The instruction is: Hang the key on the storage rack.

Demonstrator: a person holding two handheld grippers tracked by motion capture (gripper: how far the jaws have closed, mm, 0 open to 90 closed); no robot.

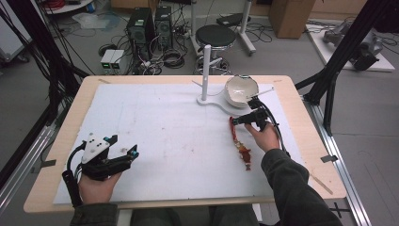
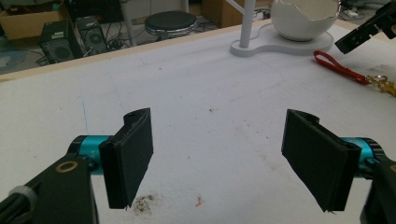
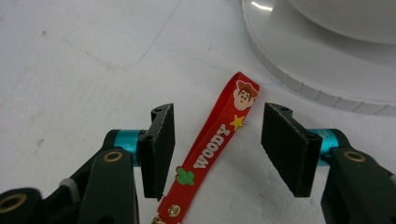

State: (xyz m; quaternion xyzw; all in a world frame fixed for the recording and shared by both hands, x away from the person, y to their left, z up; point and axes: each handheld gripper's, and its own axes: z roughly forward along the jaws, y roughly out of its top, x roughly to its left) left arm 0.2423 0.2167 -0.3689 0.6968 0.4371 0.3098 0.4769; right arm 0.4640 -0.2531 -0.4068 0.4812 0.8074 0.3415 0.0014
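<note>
**Right tongs straddle the red strap**

A wooden bench (image 1: 301, 141) carries a large white foam sheet (image 1: 164, 136) over most of its top. At the far right of the sheet stands a white plastic stand with an upright post (image 1: 206, 70), and on its flat base sits a white bowl shaped like a cracked eggshell (image 1: 241, 90). Just near of that base lies a red rubber keychain strap printed with "WOODY" (image 3: 219, 135), running from far to near, with small gold-coloured metal fittings (image 1: 244, 154) at its near end. The right tongs (image 3: 217, 149) point down at the strap's far end; their jaws stand apart, one on each side of the strap, neither pad pressing on it. At the near left, the left tongs (image 2: 217, 158) rest low over bare foam, jaws wide apart with nothing between them.
</note>
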